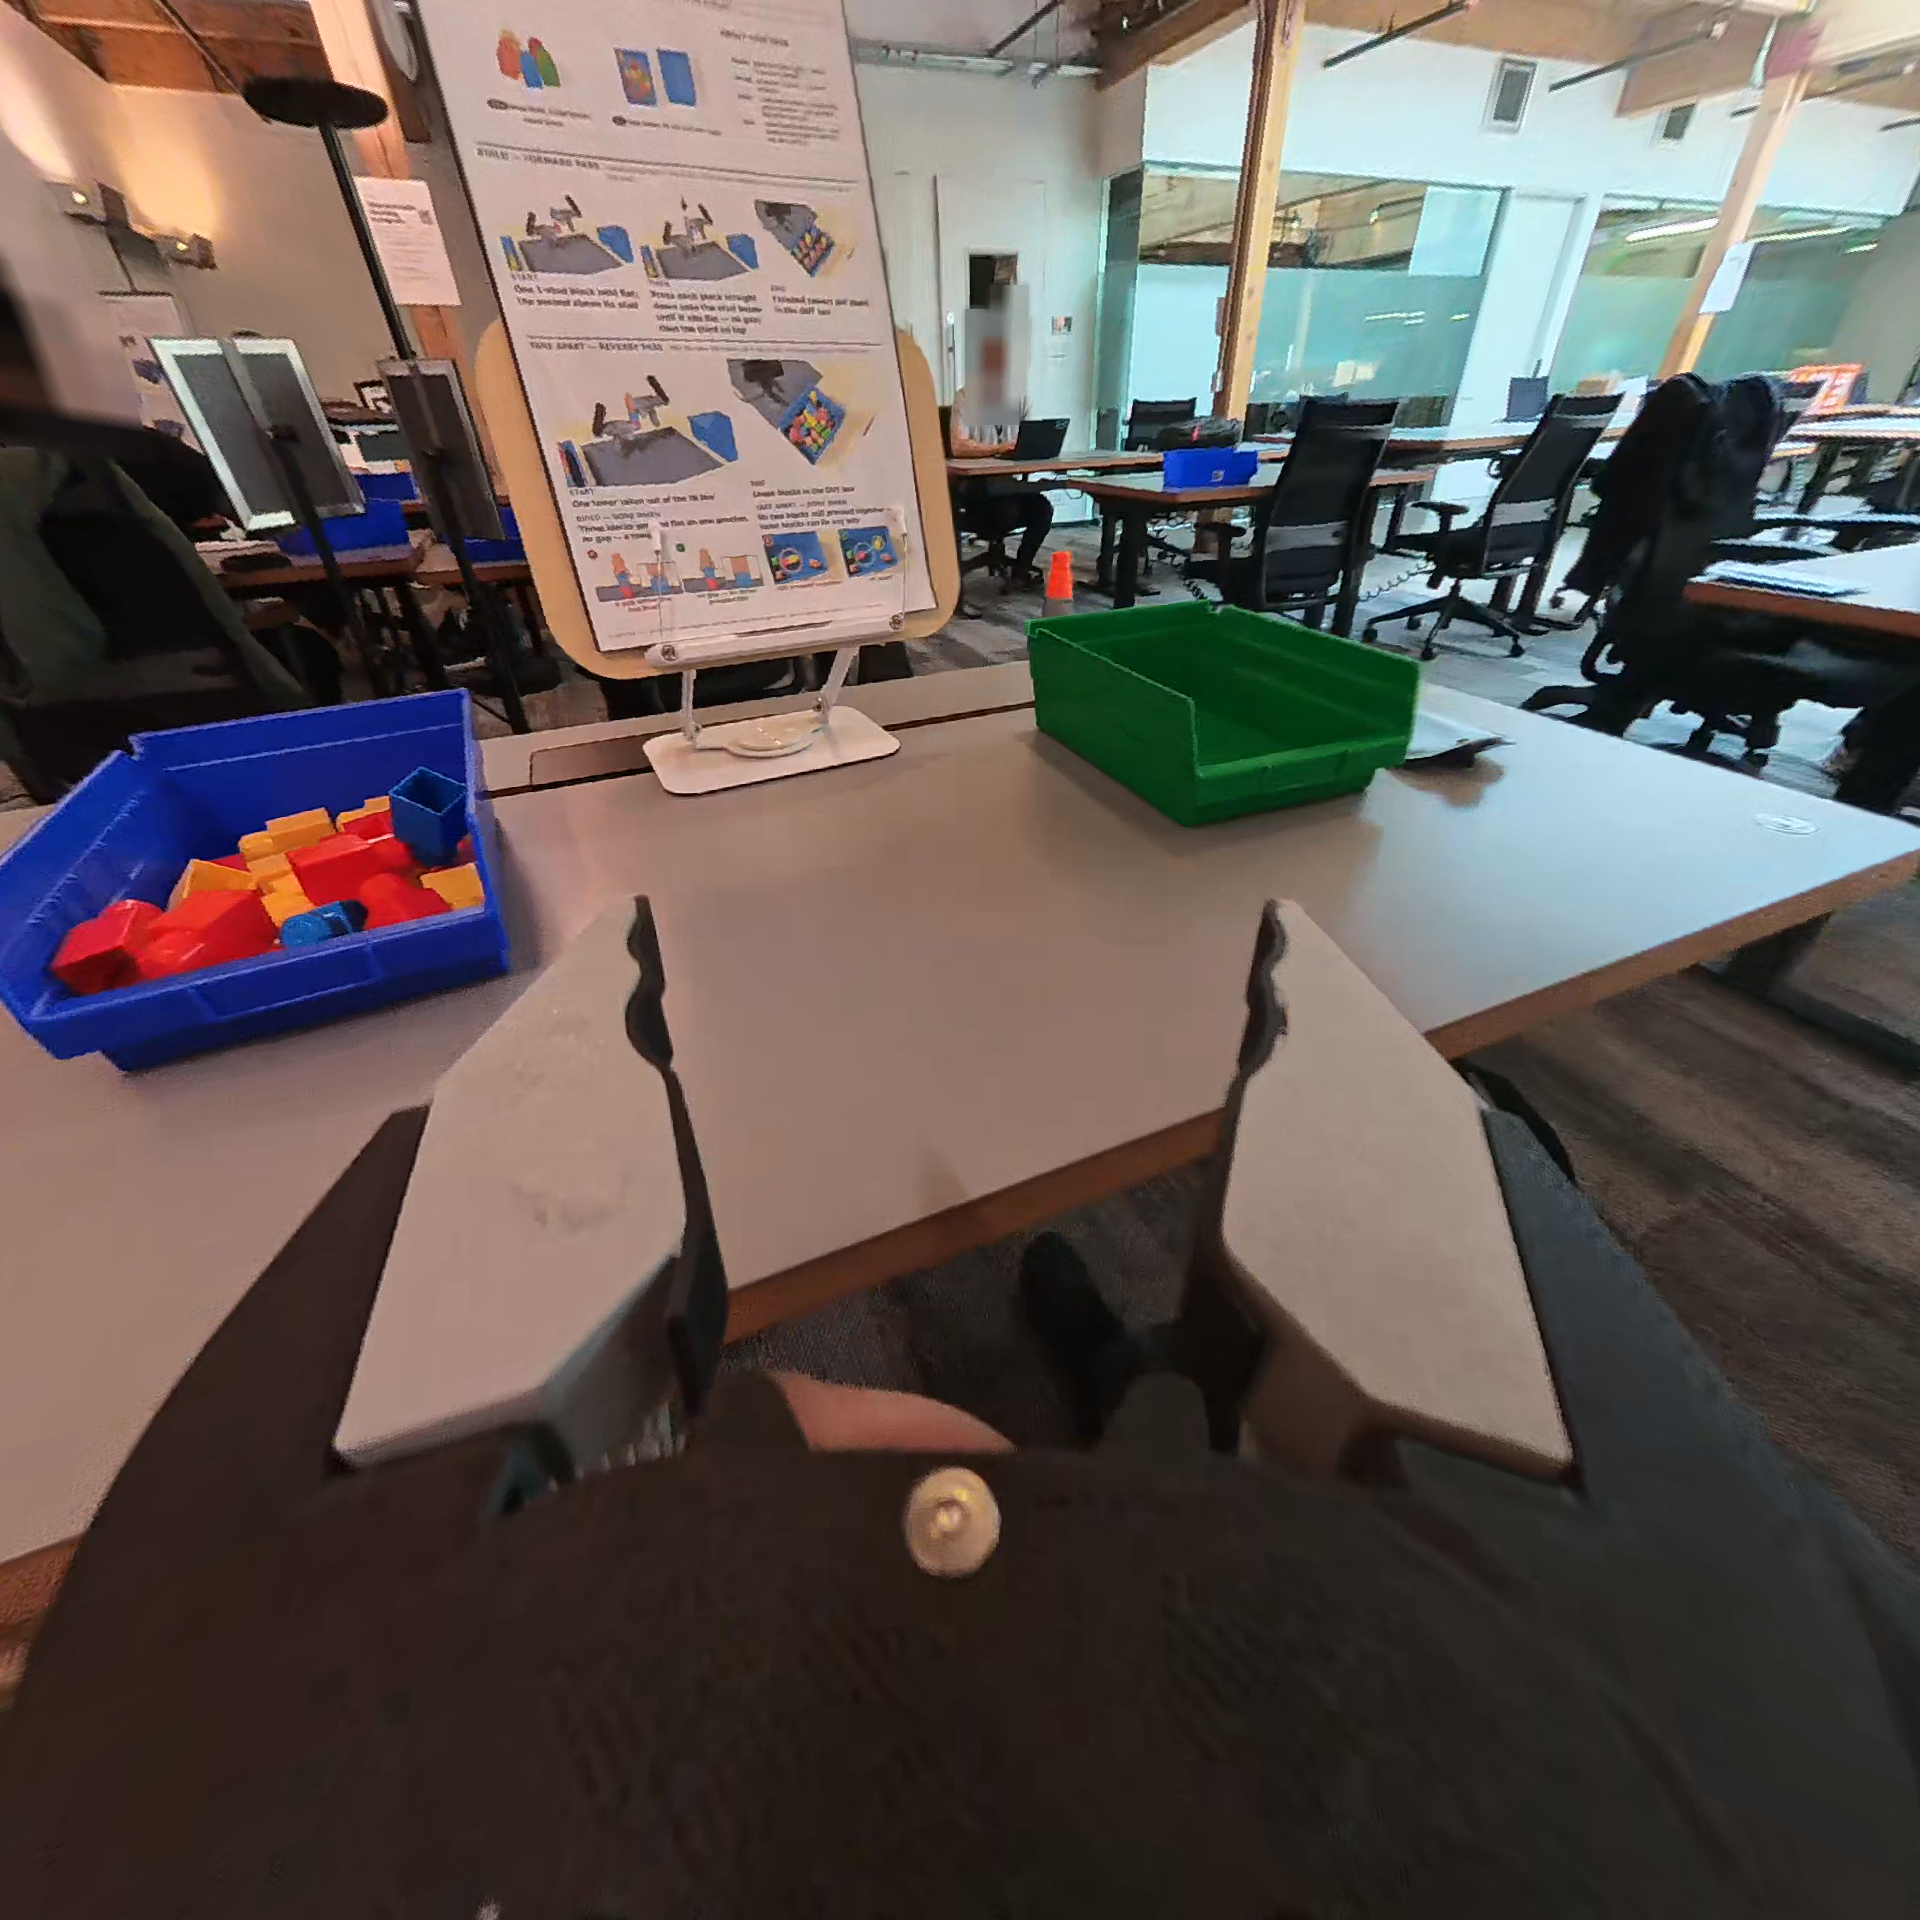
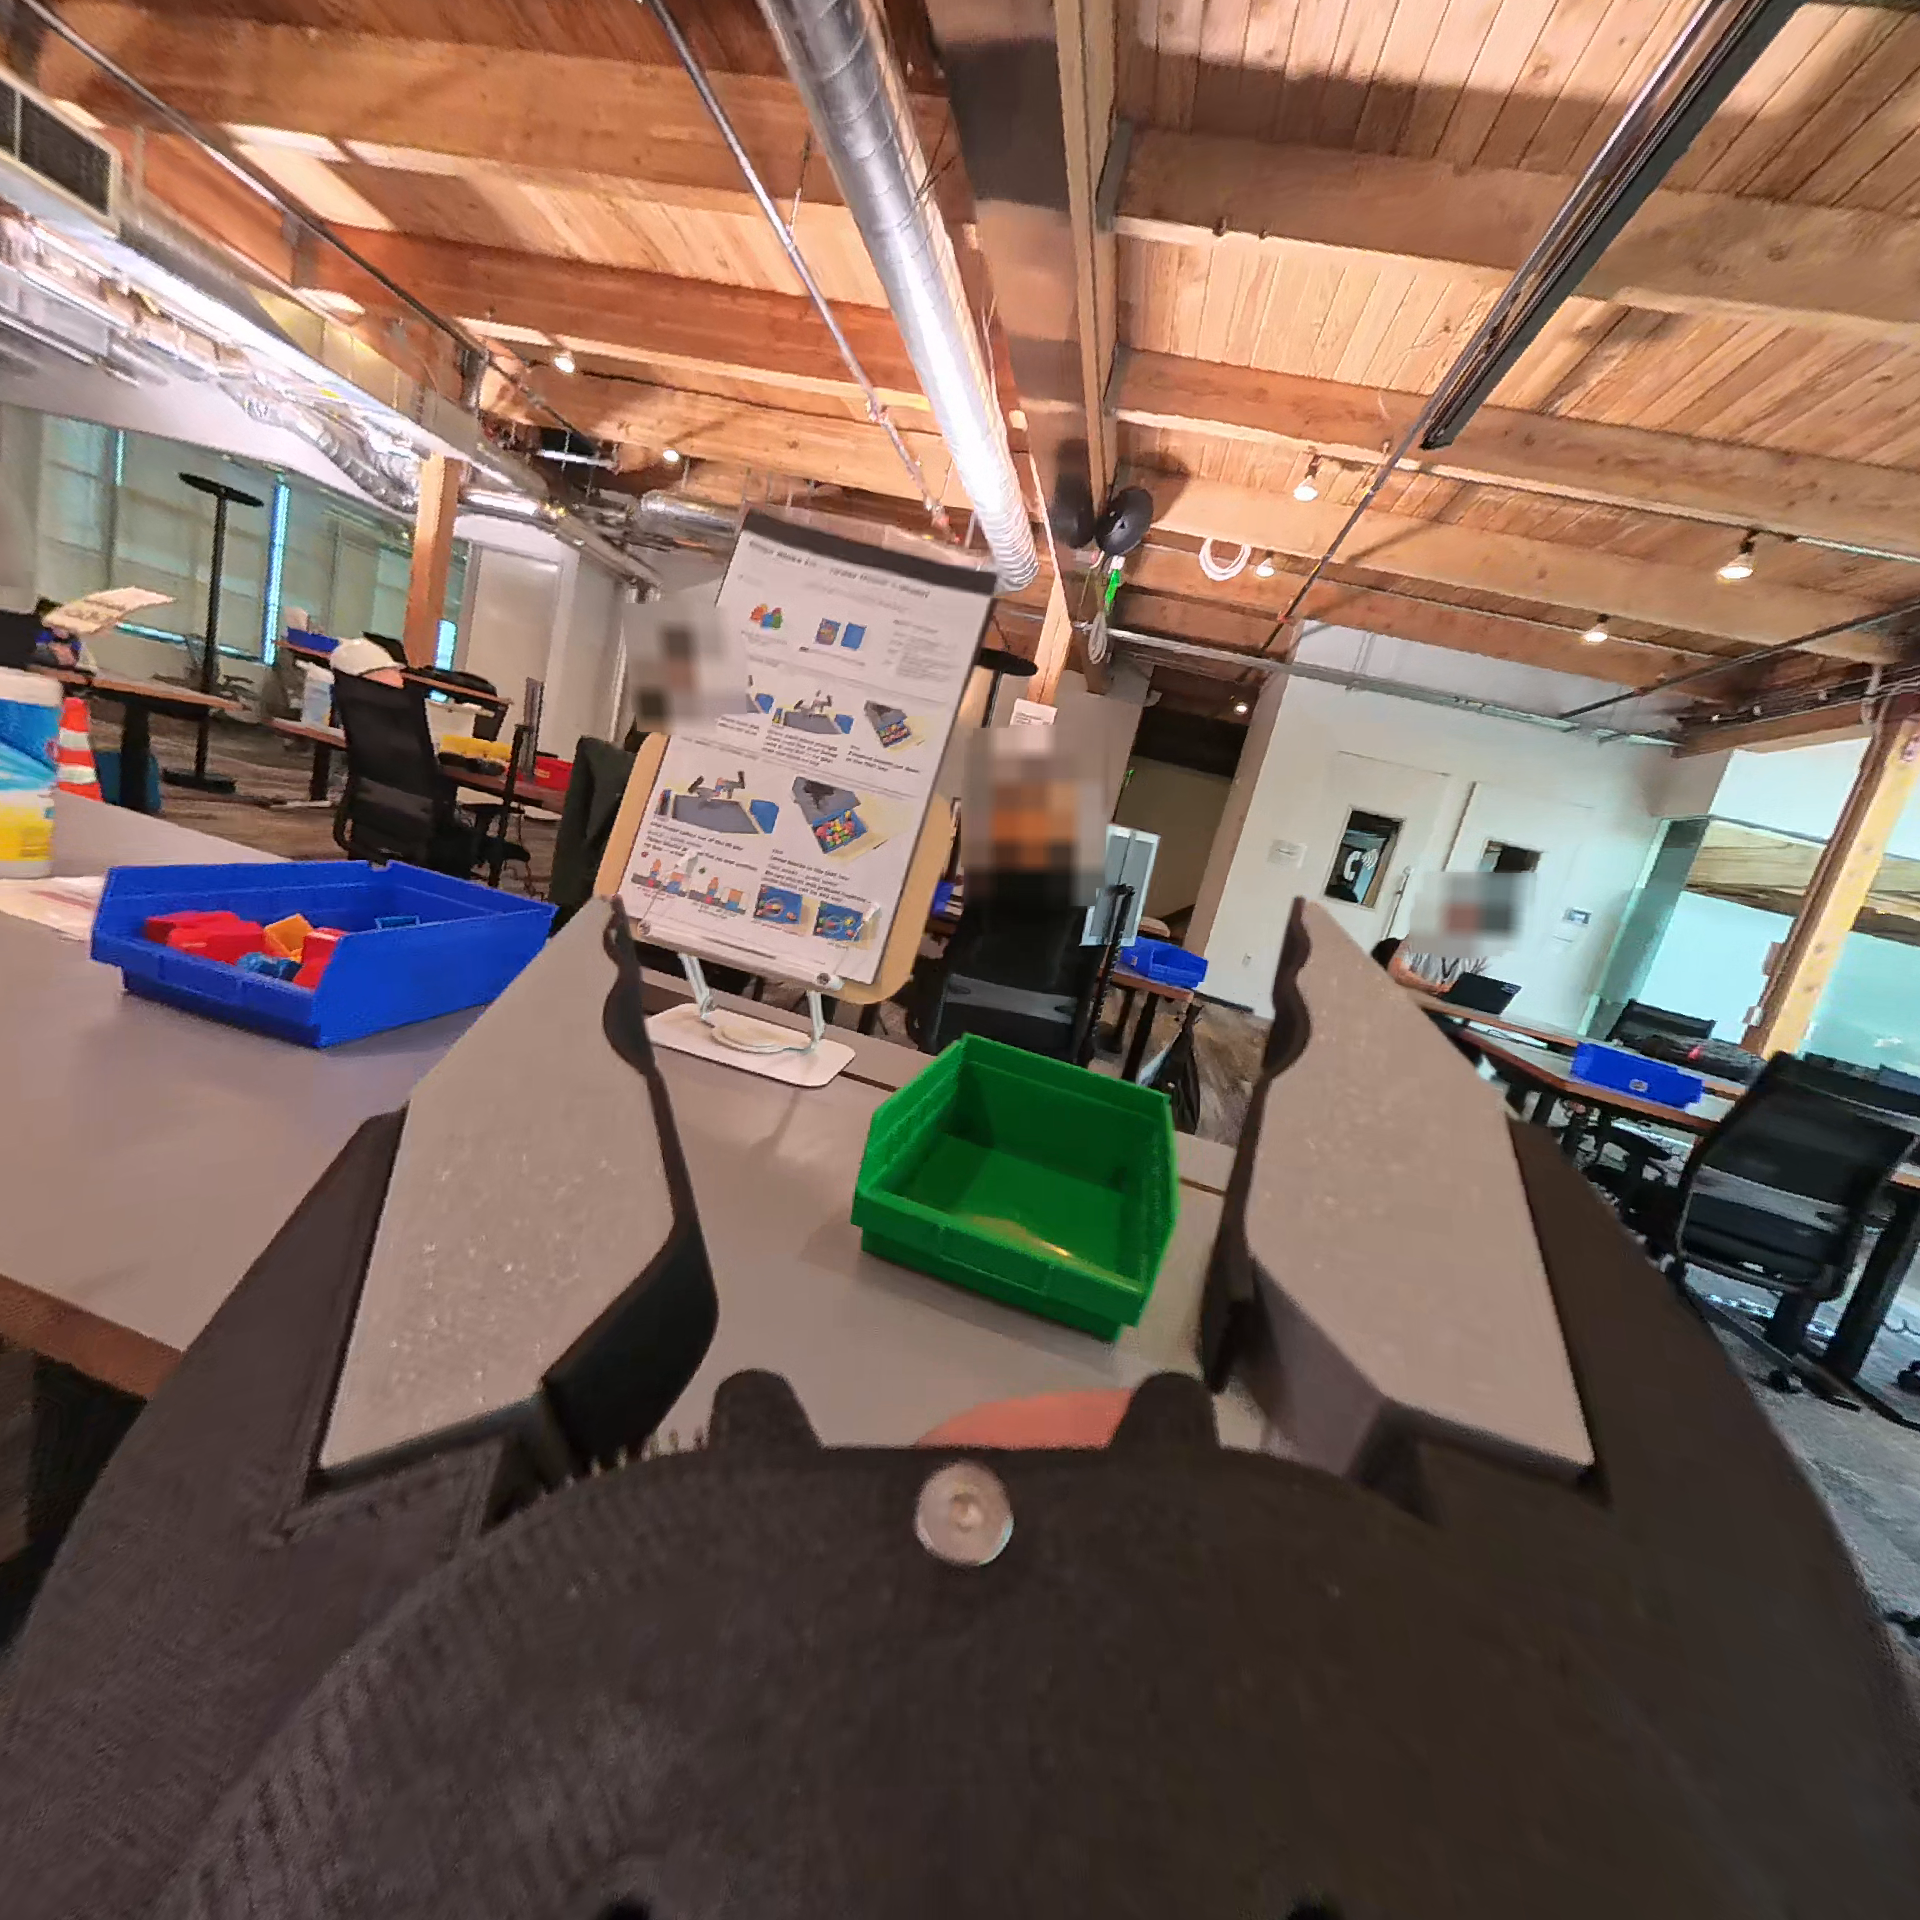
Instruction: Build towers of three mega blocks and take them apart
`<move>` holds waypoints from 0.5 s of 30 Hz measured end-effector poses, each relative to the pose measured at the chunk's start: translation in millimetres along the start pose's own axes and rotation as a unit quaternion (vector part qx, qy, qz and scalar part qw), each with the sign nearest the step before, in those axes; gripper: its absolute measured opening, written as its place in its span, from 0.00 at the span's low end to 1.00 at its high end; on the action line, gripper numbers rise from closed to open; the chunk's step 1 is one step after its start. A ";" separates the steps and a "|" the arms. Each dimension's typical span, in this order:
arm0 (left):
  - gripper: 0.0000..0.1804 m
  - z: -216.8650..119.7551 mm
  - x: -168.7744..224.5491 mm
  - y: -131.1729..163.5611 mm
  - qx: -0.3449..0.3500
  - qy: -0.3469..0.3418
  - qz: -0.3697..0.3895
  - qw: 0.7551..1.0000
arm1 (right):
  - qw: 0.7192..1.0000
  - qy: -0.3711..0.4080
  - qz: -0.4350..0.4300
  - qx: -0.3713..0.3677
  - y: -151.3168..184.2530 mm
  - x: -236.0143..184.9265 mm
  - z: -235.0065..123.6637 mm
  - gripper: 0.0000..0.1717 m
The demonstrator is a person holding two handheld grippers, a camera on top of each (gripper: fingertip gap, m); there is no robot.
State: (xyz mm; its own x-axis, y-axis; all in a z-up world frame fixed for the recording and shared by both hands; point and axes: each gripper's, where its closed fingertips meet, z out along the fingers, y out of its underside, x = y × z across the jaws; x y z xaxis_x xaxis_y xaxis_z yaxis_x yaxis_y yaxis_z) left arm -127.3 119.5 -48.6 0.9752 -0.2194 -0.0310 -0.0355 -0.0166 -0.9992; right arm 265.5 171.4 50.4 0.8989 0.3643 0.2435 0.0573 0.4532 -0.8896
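left gripper (image 1: 951, 925): jaws wide, nothing between them, above bare table (image 1: 935, 831) at frame centre | right gripper (image 2: 951, 935): jaws wide, nothing gripped | blocks (image 1: 270, 883): piled in blue bin (image 1: 260, 997), left of frame | green bin (image 1: 1226, 707): upper right, no blocks inside

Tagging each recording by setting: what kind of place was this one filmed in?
Most likely an open-plan office or lab set up for data collection: rows of wooden-edged desks with black mesh office chairs, glass-walled rooms, exposed timber ceiling beams, and a printed instruction sheet on a stand.
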 end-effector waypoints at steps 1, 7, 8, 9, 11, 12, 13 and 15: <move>0.62 -3.5 7.1 -0.3 -0.002 -0.007 0.005 1.000 | 1.000 0.003 0.002 0.006 -5.7 9.3 -11.5 0.69; 0.61 -11.5 71.3 -14.3 0.016 0.006 0.006 1.000 | 0.998 0.044 0.001 0.036 -39.2 65.0 -77.1 0.68; 0.61 -11.0 81.8 -16.4 0.020 0.011 0.007 1.000 | 0.998 0.053 -0.005 0.038 -42.6 72.0 -86.2 0.68; 0.60 -10.0 91.5 -17.1 0.020 0.015 0.009 1.000 | 0.997 0.060 -0.011 0.039 -45.9 78.1 -94.5 0.68; 0.60 -7.1 107.6 -13.6 0.012 0.021 0.017 1.000 | 0.996 0.071 -0.014 0.043 -53.4 87.7 -109.3 0.68; 0.60 -5.7 114.0 -10.9 0.006 0.023 0.020 1.000 | 0.996 0.072 -0.013 0.048 -57.6 90.5 -116.0 0.67; 0.60 -5.0 119.7 -8.3 0.002 0.025 0.020 0.999 | 0.996 0.073 -0.014 0.049 -59.7 92.5 -121.6 0.66; 0.60 -5.7 129.4 -4.5 -0.002 0.029 0.015 0.999 | 0.996 0.076 -0.021 0.042 -60.4 95.0 -130.5 0.67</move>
State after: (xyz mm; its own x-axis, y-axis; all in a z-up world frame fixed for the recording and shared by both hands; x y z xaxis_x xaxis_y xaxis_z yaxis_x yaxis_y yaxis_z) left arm -2.3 85.6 -47.9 0.9591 -0.2767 -0.0590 -0.0651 -0.0132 -0.9978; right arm 404.1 72.4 76.9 0.9519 0.2197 0.2134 0.0654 0.5349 -0.8424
